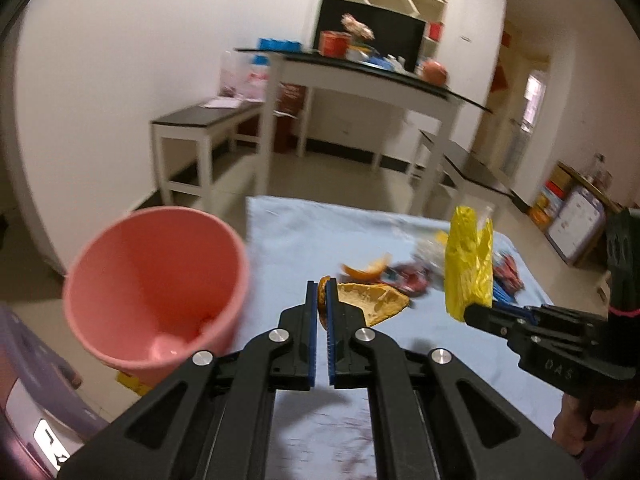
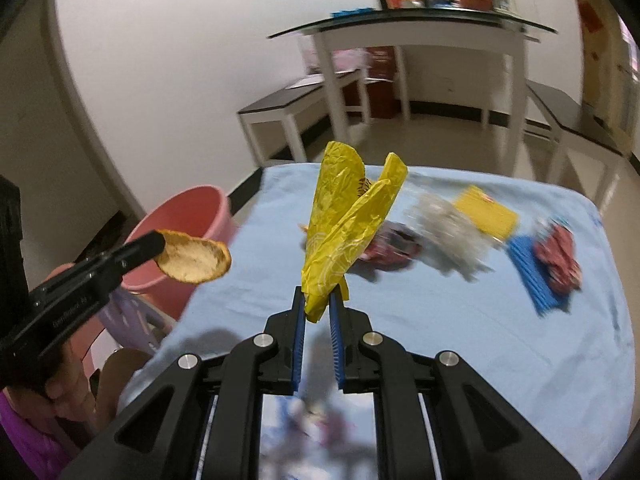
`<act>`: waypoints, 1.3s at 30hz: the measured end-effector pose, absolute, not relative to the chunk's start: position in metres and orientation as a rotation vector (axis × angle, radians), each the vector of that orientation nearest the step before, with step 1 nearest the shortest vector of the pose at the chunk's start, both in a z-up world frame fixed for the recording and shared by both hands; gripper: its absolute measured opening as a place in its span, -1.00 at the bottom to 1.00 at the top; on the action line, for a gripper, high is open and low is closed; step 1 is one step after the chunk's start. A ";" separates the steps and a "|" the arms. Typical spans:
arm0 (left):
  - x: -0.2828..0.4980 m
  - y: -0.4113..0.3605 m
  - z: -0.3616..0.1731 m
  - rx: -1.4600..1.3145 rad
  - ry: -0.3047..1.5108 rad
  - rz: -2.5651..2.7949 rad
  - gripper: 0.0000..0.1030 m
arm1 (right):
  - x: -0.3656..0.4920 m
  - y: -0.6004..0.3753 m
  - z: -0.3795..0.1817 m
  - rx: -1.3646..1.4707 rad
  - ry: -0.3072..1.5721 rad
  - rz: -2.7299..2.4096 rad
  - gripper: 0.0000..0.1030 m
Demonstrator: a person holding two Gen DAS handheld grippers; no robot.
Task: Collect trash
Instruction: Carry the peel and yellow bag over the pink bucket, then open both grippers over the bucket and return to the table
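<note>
Currently:
Table cover (image 2: 500, 360): light blue cloth, spread flat, carrying the loose litter.
Bin (image 1: 156, 288): pink bucket, off the cloth's left edge, mouth tilted toward the left wrist view.
Yellow bag (image 2: 348, 216): crumpled, standing up above the cloth, lower end pinched.
Right gripper (image 2: 318, 304): clenched on the yellow bag.
Orange peel (image 2: 196, 258): lifted clear of the cloth, near the bin.
Left gripper (image 1: 322, 300): clamped on the orange peel.
Remaining litter: red wrapper (image 2: 558, 260), blue pack (image 2: 532, 276), still on the cloth; blurred.

Blurred silvery wrapper (image 2: 448, 236) on cloth (image 2: 440, 320)
</note>
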State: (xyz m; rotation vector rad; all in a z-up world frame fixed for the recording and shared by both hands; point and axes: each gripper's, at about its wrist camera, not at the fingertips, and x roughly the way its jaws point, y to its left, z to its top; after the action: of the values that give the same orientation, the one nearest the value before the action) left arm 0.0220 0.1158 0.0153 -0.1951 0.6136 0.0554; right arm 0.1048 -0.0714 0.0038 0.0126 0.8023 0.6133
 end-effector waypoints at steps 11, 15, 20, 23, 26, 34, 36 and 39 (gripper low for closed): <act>0.003 0.183 0.028 -0.179 0.553 0.267 -0.94 | 0.112 0.030 0.010 -0.083 0.792 0.797 -0.79; 0.001 0.200 0.020 -0.180 0.561 0.311 -0.94 | 0.115 0.063 0.008 -0.106 0.797 0.846 -0.79; 0.002 0.219 0.007 -0.198 0.587 0.344 -0.94 | 0.119 0.095 -0.003 -0.135 0.821 0.883 -0.78; 0.004 0.227 0.001 -0.205 0.595 0.354 -0.94 | 0.122 0.109 -0.010 -0.146 0.840 0.896 -0.78; 0.005 0.231 -0.003 -0.201 0.607 0.363 -0.93 | 0.124 0.120 -0.017 -0.158 0.854 0.907 -0.78; 0.006 0.240 -0.011 -0.217 0.618 0.367 -0.92 | 0.130 0.136 -0.025 -0.165 0.868 0.931 -0.68; 0.006 0.243 -0.012 -0.227 0.620 0.359 -0.86 | 0.130 0.136 -0.025 -0.163 0.859 0.932 -0.66; 0.005 0.244 -0.012 -0.238 0.612 0.348 -0.62 | 0.131 0.136 -0.026 -0.167 0.856 0.935 -0.58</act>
State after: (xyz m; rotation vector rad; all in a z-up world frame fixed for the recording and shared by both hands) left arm 0.0048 0.2443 -0.0119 -0.2376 0.6122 0.3483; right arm 0.1312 0.1362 -0.0257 -0.1668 0.8564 0.9349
